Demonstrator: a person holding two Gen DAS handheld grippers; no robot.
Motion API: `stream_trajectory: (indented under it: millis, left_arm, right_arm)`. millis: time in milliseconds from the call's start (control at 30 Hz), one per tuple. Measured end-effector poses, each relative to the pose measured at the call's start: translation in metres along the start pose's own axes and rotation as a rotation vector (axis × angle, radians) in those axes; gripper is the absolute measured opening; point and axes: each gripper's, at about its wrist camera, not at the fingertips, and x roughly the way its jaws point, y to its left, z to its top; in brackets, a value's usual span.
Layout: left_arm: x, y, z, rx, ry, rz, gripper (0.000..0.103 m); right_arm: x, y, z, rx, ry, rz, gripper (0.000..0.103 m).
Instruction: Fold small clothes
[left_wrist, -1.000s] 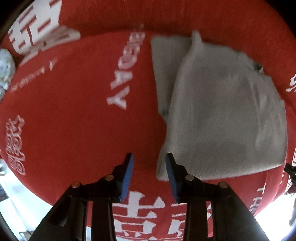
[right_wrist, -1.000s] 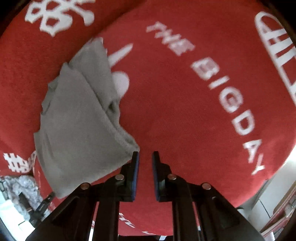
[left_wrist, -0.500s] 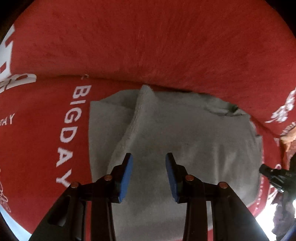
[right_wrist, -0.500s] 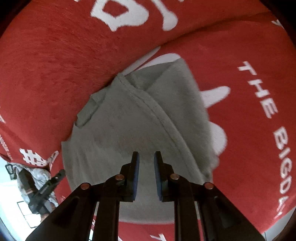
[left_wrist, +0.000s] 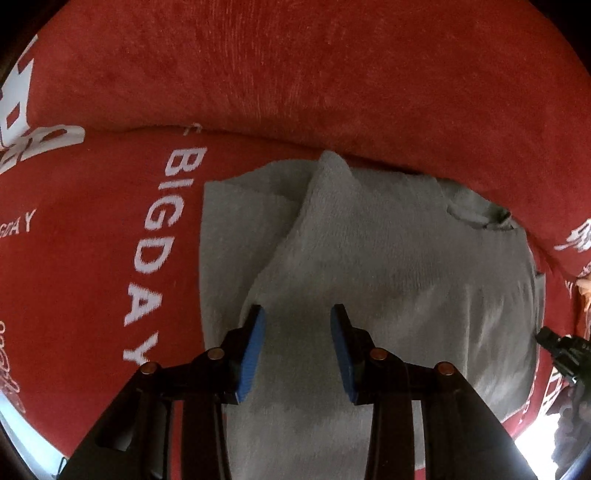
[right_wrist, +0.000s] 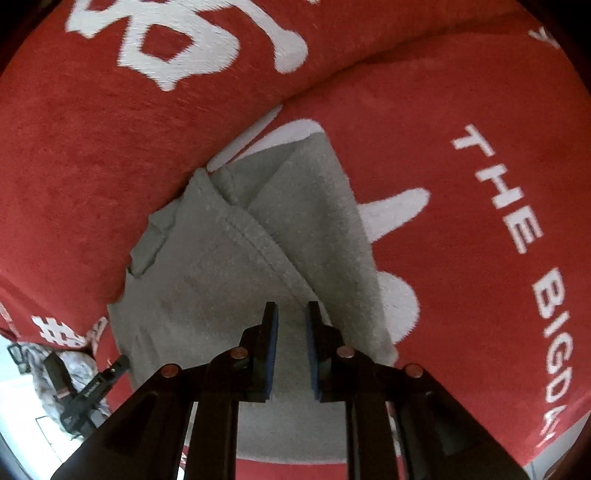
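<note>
A small grey garment (left_wrist: 388, 266) lies folded on a red sofa seat, with one flap laid diagonally over the rest; it also shows in the right wrist view (right_wrist: 229, 280). My left gripper (left_wrist: 297, 314) is open and empty, hovering over the garment's near part. My right gripper (right_wrist: 291, 308) is open with a narrow gap, empty, over the garment beside its diagonal hem.
The red cover with white lettering (left_wrist: 155, 236) spreads over the seat and the raised backrest (left_wrist: 332, 74) behind the garment. The other gripper shows at the right edge of the left wrist view (left_wrist: 565, 350) and at the lower left of the right wrist view (right_wrist: 85, 391).
Both grippers have moved from beside the garment's near edge to above the garment, closer to the backrest. Jaw openings are unchanged.
</note>
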Motion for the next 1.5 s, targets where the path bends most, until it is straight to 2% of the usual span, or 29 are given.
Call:
stream_trajectory:
  millis: [100,167,200,300,333,367,400,467,600,733,767,833,1033,1200,1500]
  left_arm:
    - [-0.005,-0.005,-0.009,0.017,0.025,0.004,0.039]
    - [-0.011,-0.010,-0.019,0.046,0.033,0.018,0.039]
    - [-0.013,-0.014,-0.024,0.063,0.038,0.027,0.039]
    - [-0.016,-0.022,-0.039,0.096,0.052,0.043,0.039]
    - [-0.018,-0.023,-0.045,0.100,0.061,0.045,0.046]
    - [-0.019,-0.022,-0.049,0.101,0.069,0.055,0.063]
    - [-0.020,-0.022,-0.055,0.102,0.072,0.071,0.069]
    - [-0.022,-0.023,-0.067,0.118,0.073,0.098,0.071]
    - [-0.026,-0.022,-0.083,0.108,0.128,0.097,0.071]
    - [-0.029,-0.017,-0.094,0.089,0.153,0.084,0.073]
    - [-0.030,-0.017,-0.097,0.087,0.149,0.084,0.089]
    - [-0.035,-0.016,-0.101,0.076,0.126,0.098,0.103]
    - [-0.040,-0.012,-0.116,0.088,0.129,0.106,0.103]
    - [-0.041,-0.007,-0.123,0.127,0.137,0.157,0.103]
    - [-0.035,0.013,-0.139,0.131,0.165,0.143,0.103]
  right_arm:
    - [-0.008,0.002,-0.008,-0.012,0.007,-0.005,0.024]
    - [-0.015,0.002,-0.018,-0.010,0.011,-0.006,0.045]
    - [-0.016,0.002,-0.021,-0.012,0.011,-0.006,0.049]
    - [-0.017,0.010,-0.038,-0.043,0.026,-0.024,0.051]
    - [-0.018,0.012,-0.044,-0.054,0.035,-0.031,0.051]
    - [-0.018,0.013,-0.050,-0.062,0.044,-0.037,0.052]
    - [-0.018,0.013,-0.056,-0.068,0.054,-0.042,0.055]
    - [-0.017,0.016,-0.068,-0.074,0.072,-0.048,0.064]
    - [-0.013,0.022,-0.091,-0.072,0.096,-0.044,0.066]
    - [-0.008,0.031,-0.109,-0.074,0.119,-0.039,0.077]
    - [-0.007,0.034,-0.113,-0.078,0.123,-0.038,0.079]
    - [-0.006,0.041,-0.120,-0.087,0.124,-0.036,0.080]
    - [0.002,0.055,-0.131,-0.099,0.135,-0.035,0.083]
    - [0.008,0.067,-0.142,-0.107,0.138,-0.047,0.083]
    - [0.022,0.083,-0.161,-0.093,0.180,-0.021,0.084]
